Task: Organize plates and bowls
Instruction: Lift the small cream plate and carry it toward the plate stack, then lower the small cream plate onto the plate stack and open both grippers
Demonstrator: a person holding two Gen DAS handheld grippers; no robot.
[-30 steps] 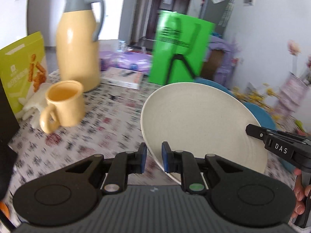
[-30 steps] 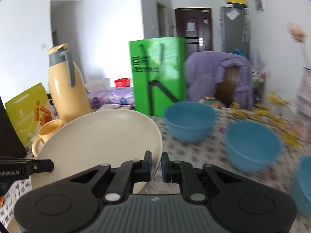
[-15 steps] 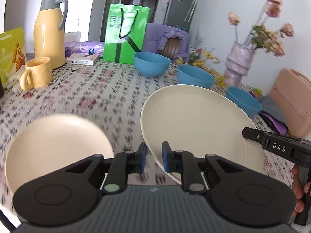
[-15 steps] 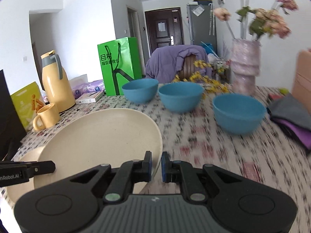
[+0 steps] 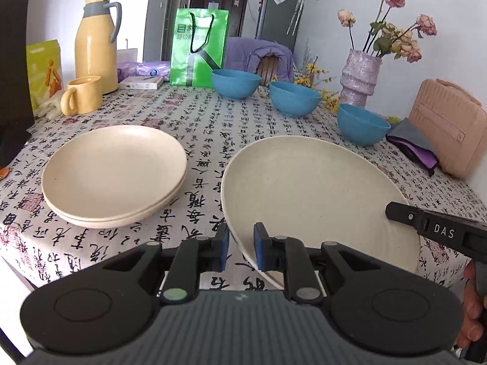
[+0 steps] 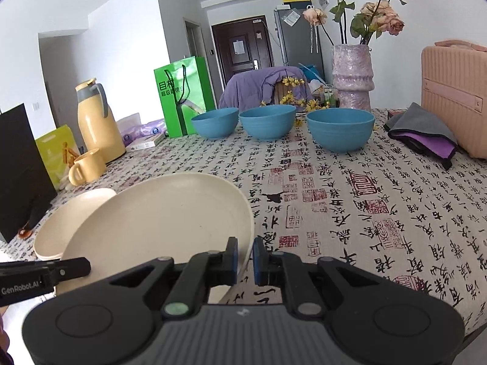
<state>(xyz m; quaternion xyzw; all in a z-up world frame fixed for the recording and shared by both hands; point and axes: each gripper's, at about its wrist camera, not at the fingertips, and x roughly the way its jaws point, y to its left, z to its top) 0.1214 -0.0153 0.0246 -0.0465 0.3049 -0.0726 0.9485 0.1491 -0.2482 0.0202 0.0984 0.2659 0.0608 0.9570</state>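
Both grippers hold one cream plate [image 5: 316, 194] above the near edge of the table. My left gripper [image 5: 240, 245] is shut on its left rim and my right gripper [image 6: 245, 257] is shut on its right rim, where the same cream plate [image 6: 158, 216] tilts up. To the left a stack of two cream plates [image 5: 114, 170] rests on the tablecloth; that stack [image 6: 70, 216] shows partly behind the held plate. Three blue bowls [image 6: 214, 122] [image 6: 268, 121] [image 6: 340, 128] stand in a row at the far side.
A yellow mug [image 5: 82, 94], yellow thermos [image 5: 96, 42] and green bag [image 5: 197, 47] stand at the back left. A vase of flowers [image 5: 359, 79], a pink case [image 5: 447, 133] and folded cloths [image 6: 423, 130] sit at the right. A black board [image 6: 21, 170] stands at the left edge.
Both grippers swept right and back from the thermos side, carrying the plate and sinking a little. The stack of plates and the three bowls came into view.
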